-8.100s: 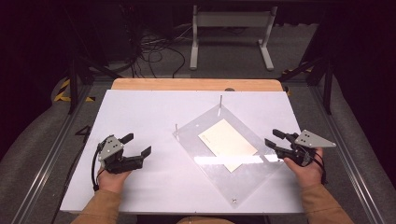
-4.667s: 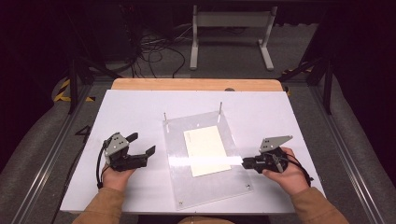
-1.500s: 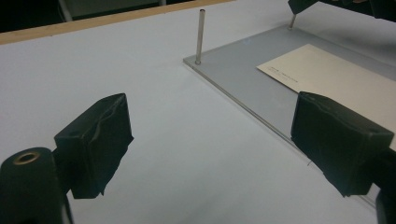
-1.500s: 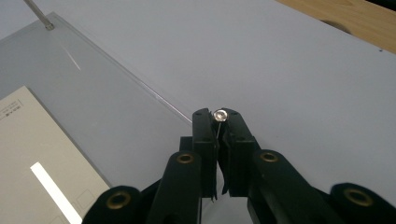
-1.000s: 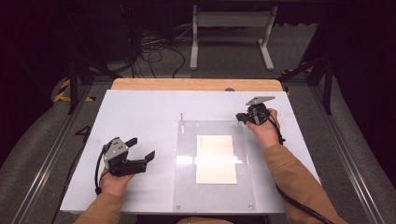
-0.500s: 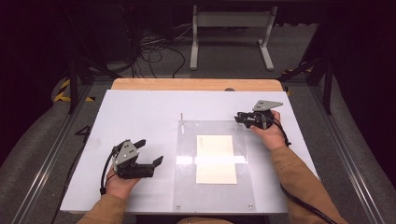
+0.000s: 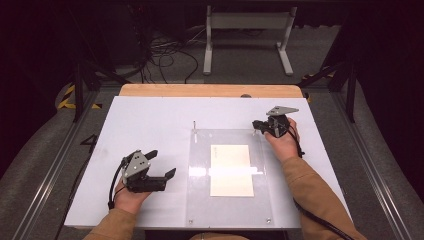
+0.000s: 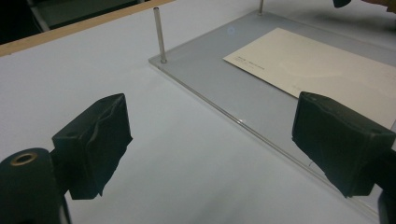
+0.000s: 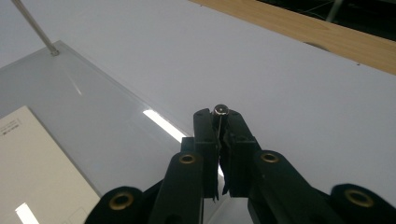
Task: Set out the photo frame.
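Right gripper (image 9: pixel 219 122) jaws pinch corner pin (image 9: pixel 219 110) of acrylic plate (image 7: pixel 200 200) bearing a card (image 7: pixel 231 170); left gripper (image 7: pixel 161 165) jaws spread.

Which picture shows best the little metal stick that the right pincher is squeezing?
The right gripper view: the right gripper is shut on the pin, whose round top shows up close. In the high view the pin is tiny.
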Motion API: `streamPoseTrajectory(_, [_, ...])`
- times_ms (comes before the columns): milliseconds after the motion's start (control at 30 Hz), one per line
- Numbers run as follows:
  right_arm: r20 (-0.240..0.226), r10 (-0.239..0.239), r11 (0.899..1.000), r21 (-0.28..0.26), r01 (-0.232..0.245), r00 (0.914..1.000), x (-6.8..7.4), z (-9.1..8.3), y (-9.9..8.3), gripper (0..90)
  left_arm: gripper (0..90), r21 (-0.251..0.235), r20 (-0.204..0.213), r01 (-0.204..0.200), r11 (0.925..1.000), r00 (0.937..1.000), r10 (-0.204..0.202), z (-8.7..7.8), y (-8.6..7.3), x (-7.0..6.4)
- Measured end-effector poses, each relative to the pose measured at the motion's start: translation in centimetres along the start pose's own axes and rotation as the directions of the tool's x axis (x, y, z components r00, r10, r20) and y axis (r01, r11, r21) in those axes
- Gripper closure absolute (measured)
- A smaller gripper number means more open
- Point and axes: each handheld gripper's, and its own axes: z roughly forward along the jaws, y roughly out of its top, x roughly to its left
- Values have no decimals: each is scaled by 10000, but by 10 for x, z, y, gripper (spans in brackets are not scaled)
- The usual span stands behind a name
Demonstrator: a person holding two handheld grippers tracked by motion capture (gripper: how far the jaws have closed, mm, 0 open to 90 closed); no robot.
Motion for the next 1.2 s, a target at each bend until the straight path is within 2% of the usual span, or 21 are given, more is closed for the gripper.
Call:
streamPoseTrajectory(33, [103,241,9996,-134,-239,9997,0,1,-1,854,119,-8,14,10,10000,10000,-10,1,0,-1])
streamPoseTrajectory(100, [225,432,9988,-219,-427,9988,1,2,-2,855,119,14,32,-35,10000,10000,35,1,0,-2])
streamPoseTrajectory(233, [587,806,9967,-64,-803,9950,3,4,1,855,119,31,31,-85,10000,10000,85,1,0,-2])
streamPoseTrajectory(500, [838,1257,9921,-59,-1256,9885,5,7,2,855,118,150,142,-207,9997,9997,205,4,0,-5])
streamPoseTrajectory(1033, [639,1710,9853,-149,-1704,9832,0,11,1,854,118,465,465,-540,9975,9976,518,9,1,-14])
streamPoseTrajectory(1200, [495,1855,9826,-168,-1848,9814,-3,12,1,854,116,610,708,-601,9963,9959,558,8,-2,-17])
